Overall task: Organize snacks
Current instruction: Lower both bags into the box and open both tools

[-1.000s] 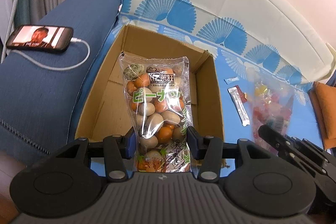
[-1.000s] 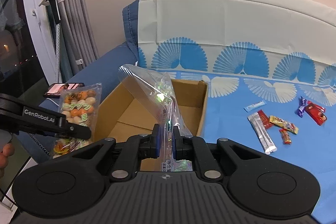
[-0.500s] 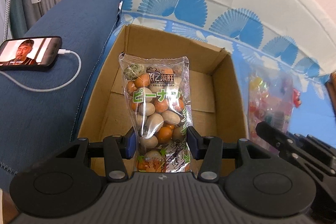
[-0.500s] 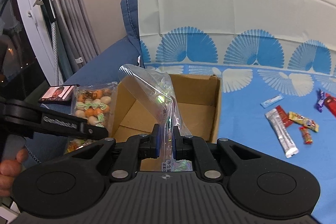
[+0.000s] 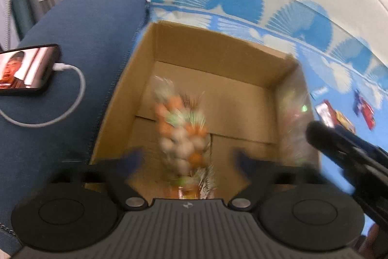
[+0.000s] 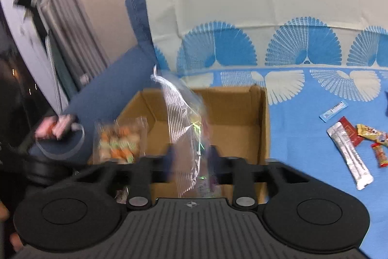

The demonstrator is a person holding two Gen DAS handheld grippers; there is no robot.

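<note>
While the left gripper point(image 5: 186, 159) hangs over the cardboard box point(image 5: 218, 45), its jaws stand wide apart and the blurred peanut bag point(image 5: 184, 135) lies between them, apparently free above the box floor. The right gripper point(image 6: 190, 153) has its jaws parted around a clear candy bag point(image 6: 180, 118); whether they grip cannot be told. Box walls leave open room on the right and far sides.

Cardboard box point(image 5: 218, 98) mouth open above (two bags point(image 5: 184, 135) hanging inside).

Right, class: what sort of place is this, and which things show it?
Probably a living room at home: a blue sofa with a fan-patterned cover, a charging phone on its arm, and curtains beside it.
</note>
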